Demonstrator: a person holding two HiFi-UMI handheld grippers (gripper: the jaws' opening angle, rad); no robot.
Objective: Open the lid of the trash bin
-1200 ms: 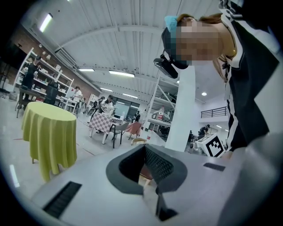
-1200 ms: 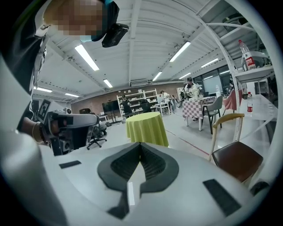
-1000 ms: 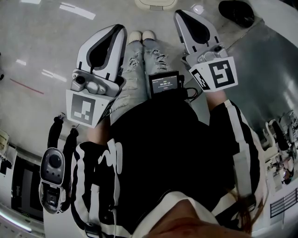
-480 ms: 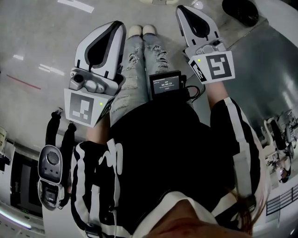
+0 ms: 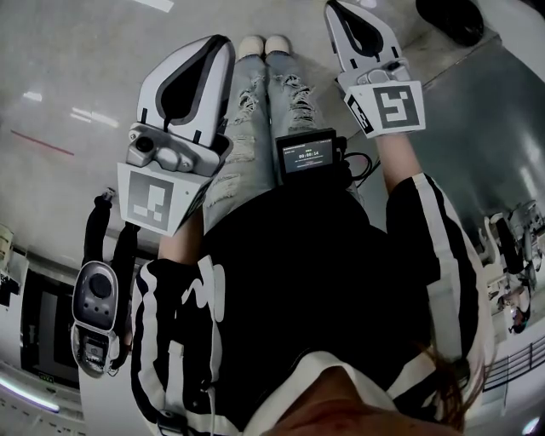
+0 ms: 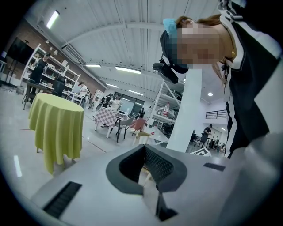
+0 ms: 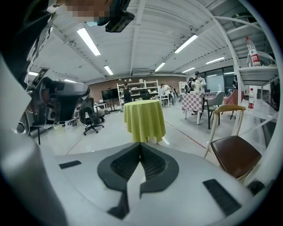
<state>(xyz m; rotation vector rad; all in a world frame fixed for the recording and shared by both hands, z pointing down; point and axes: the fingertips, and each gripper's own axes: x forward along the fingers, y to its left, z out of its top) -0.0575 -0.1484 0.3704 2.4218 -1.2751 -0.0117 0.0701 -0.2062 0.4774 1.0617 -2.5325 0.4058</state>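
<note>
Grey floor point(image 5: 68, 85) underfoot; open hall, green-draped table point(image 7: 143, 119) far off. Person standing, left gripper point(image 5: 220, 47) and right gripper point(image 5: 336, 10) held out over legs point(image 5: 255, 111), jaws pressed together, nothing between them: probably carry posture. Bin in no view; approach not yet begun.

Light: bright, even, from ceiling strip lamps point(image 7: 88, 42) above the green-draped table point(image 7: 143, 120).
Glare: pale streaks on the glossy floor point(image 5: 85, 115).
Distortion: fisheye bending, dark vignette at every rim.
Focus: table crisp; left gripper point(image 6: 144, 148) and right gripper point(image 7: 140, 145), in front of it, slightly soft.
</note>
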